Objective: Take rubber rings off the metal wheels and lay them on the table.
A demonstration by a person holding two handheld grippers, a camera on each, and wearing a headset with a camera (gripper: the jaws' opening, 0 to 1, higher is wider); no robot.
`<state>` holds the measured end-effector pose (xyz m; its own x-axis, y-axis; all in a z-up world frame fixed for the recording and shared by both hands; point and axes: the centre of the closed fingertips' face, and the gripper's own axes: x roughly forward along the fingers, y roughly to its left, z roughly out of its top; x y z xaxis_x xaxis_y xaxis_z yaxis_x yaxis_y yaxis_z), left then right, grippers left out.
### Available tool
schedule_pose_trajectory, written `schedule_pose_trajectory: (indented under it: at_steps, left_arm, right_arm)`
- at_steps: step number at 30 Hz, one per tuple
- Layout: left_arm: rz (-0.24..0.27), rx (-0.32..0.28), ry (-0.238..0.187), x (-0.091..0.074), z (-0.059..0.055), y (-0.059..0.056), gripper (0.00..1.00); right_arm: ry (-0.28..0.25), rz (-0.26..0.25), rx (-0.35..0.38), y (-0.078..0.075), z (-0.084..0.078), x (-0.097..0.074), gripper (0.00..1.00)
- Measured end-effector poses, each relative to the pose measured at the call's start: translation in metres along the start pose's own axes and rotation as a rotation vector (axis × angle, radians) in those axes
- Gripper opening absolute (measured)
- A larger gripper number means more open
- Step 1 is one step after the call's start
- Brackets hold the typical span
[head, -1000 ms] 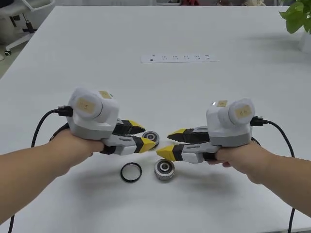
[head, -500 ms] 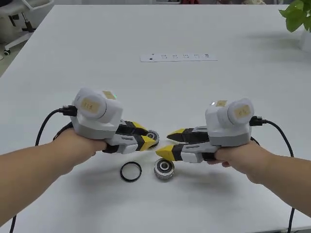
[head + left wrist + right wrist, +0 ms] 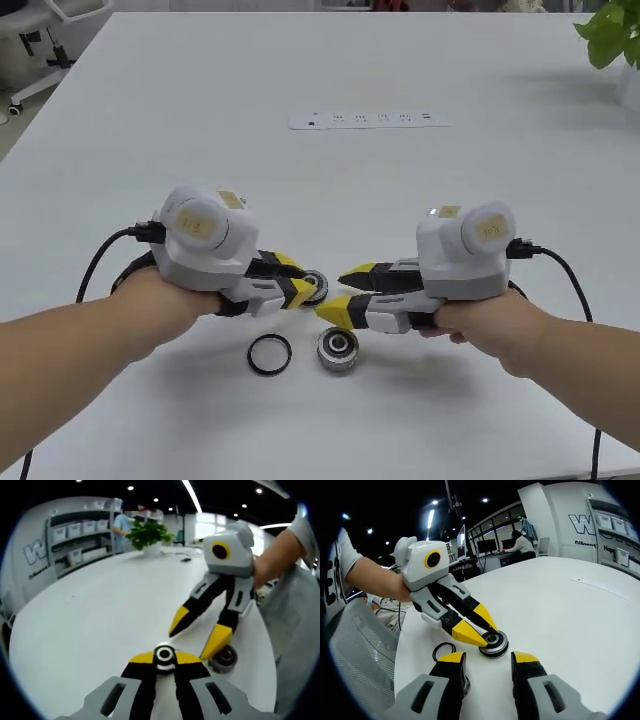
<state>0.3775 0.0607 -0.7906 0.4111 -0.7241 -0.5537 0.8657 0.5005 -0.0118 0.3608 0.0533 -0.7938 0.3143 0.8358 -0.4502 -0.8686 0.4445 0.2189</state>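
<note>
Your left gripper (image 3: 305, 287) clamps a metal wheel (image 3: 318, 283) between its fingers. Your right gripper (image 3: 335, 293) has its fingers apart. A rubber ring (image 3: 270, 354) lies at the wheel's 7 o'clock.

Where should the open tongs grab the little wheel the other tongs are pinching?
Grab the wheel on its outer edge, coming from the right, opposite the left tongs. It lies flat, and that side is bare.
</note>
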Motion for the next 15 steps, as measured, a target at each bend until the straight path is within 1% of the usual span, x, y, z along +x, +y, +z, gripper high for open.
schedule_pose_trajectory:
  at_steps: [3,11,15]
  left_arm:
    - [0.003,0.003,0.002,0.000,0.000,0.000,0.13]
    - [0.012,0.003,0.006,0.000,0.000,0.000,0.13]
    - [0.016,0.004,0.005,0.000,-0.001,0.001,0.13]
  right_arm:
    - [0.001,-0.003,-0.006,0.001,0.001,0.003,0.33]
    - [0.001,-0.029,-0.009,-0.004,0.002,0.013,0.32]
    - [0.003,-0.038,-0.009,-0.004,0.002,0.018,0.32]
